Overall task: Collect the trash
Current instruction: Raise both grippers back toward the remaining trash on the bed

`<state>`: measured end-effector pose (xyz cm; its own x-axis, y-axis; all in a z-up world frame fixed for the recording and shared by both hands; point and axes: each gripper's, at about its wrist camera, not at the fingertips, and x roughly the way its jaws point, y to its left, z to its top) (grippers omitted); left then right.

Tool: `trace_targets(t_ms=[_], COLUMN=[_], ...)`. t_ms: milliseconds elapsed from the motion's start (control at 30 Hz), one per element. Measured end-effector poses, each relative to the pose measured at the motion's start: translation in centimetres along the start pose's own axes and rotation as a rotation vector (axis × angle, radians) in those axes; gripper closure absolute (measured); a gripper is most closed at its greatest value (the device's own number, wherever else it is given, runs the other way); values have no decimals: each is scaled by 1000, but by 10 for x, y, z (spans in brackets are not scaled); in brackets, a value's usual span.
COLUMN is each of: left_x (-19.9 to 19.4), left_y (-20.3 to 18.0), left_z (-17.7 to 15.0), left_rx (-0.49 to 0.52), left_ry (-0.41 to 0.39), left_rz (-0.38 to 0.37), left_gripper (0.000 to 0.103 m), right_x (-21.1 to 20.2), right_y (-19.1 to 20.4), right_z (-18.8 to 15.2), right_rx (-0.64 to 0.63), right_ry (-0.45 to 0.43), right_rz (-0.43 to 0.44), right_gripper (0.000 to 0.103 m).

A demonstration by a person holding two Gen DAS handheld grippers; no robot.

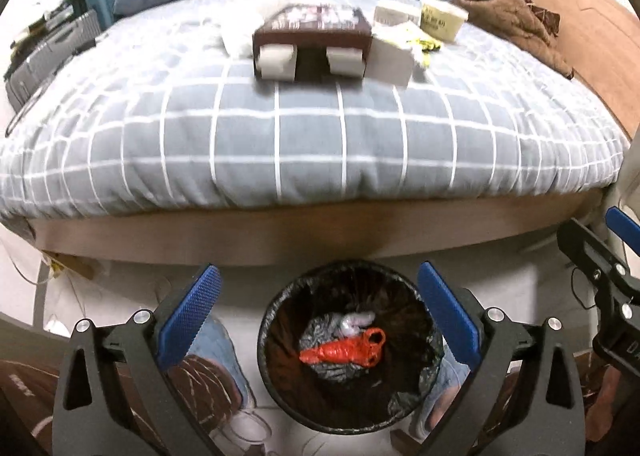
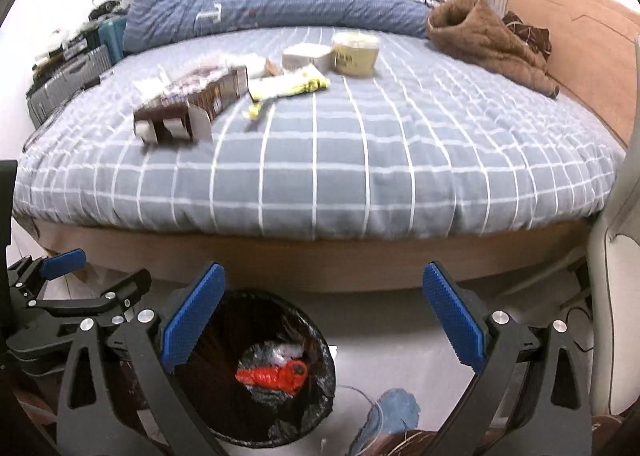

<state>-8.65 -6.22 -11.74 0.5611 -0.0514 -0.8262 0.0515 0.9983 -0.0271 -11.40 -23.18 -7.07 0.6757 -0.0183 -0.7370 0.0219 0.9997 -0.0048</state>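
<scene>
Left gripper: we are holding it with its jaws spread wide and nothing between the blue pads, so it is released. No earlier view is ours to compare.
Bin under the left gripper: the black-lined trash bin is sitting directly below and between the pads, close beneath us. We judge we are hanging over it because this is where collected items go.
Bin contents: a red bag is lying on crumpled grey and white wrapping at the bottom, in line with the gap between the jaws.
Left hand pose: we are pointing the tool steeply downward and forward, so both the bin and the bed ahead are showing.
Trash ahead of the left gripper: a brown carton is lying straight ahead on the bed, with white boxes and a round tub just to its right.
Right gripper: we are holding it open too, empty, with bare floor showing between the pads.
Bin from the right gripper: it is sitting below and to the left, partly behind the left pad.
Right hand pose: we are tilting it downward, less steeply in our judgement, facing the bed.
Trash ahead of the right gripper: the carton is ahead-left, a yellow wrapper is nearly straight ahead, and the tub is beyond that.
Next move: we judge both tools are free to reach forward for the bed litter.
</scene>
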Motion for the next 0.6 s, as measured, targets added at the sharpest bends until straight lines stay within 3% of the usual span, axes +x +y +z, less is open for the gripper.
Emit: trace_targets(t_ms=[600], left_x=[-24], left_y=[28], left_z=[55], left_rx=[-46], left_ry=[-94], left_rz=[35], left_gripper=[6], right_x=[-11], right_y=[0], right_z=[57], right_rx=[-12], right_ry=[-110], right_rz=[11], right_gripper=[8])
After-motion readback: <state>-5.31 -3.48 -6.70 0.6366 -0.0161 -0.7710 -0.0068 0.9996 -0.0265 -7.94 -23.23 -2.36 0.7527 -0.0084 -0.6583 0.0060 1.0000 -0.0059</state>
